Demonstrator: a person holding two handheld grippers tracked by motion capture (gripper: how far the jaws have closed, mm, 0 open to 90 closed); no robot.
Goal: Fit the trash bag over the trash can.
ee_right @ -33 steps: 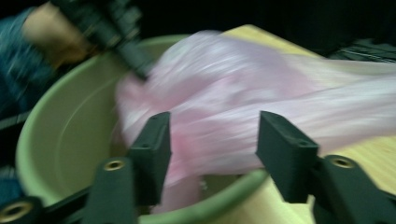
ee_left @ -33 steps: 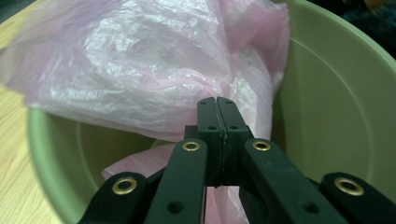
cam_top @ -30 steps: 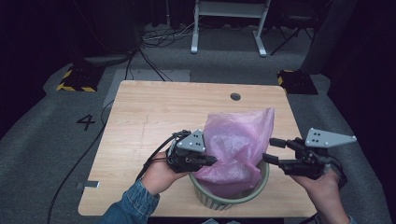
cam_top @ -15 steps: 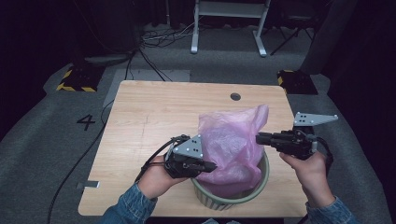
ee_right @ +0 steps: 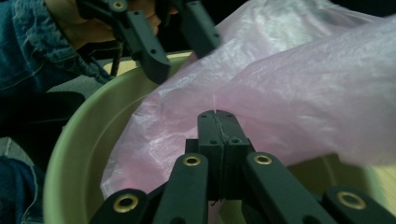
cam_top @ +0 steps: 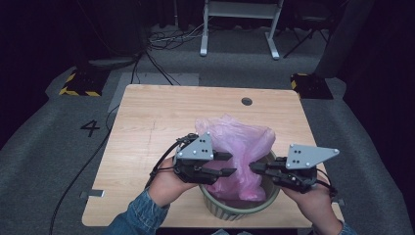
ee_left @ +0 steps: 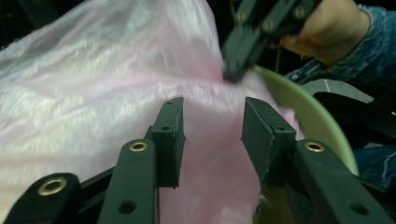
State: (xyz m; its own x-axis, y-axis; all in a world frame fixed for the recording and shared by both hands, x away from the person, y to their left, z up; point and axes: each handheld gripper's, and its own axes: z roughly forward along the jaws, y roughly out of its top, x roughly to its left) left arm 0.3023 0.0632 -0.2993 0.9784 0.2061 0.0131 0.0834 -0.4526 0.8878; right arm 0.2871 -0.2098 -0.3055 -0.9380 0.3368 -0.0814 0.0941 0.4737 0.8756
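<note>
Left claw (cam_top: pixel 229 164) newly parted beside bag (cam_top: pixel 235 142).

bag (cam_top: pixel 234 147) in bin (cam_top: pixel 235 208), seemingly at table's (cam_top: pixel 147 127) near edge.

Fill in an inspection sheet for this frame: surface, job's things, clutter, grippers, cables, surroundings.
Surface: wooden table, round port near its far edge.
Job's things: pink plastic bag bunched up in a pale green bin at the near edge.
Clutter: nothing seen.
Grippers: left gripper open, jaws just opened, film between them but unpressed; right gripper shut on a fold of the bag.
Cables: black cable trails off the table's left side.
Surroundings: grey carpet marked 4, white stand, hazard-striped blocks.
</note>
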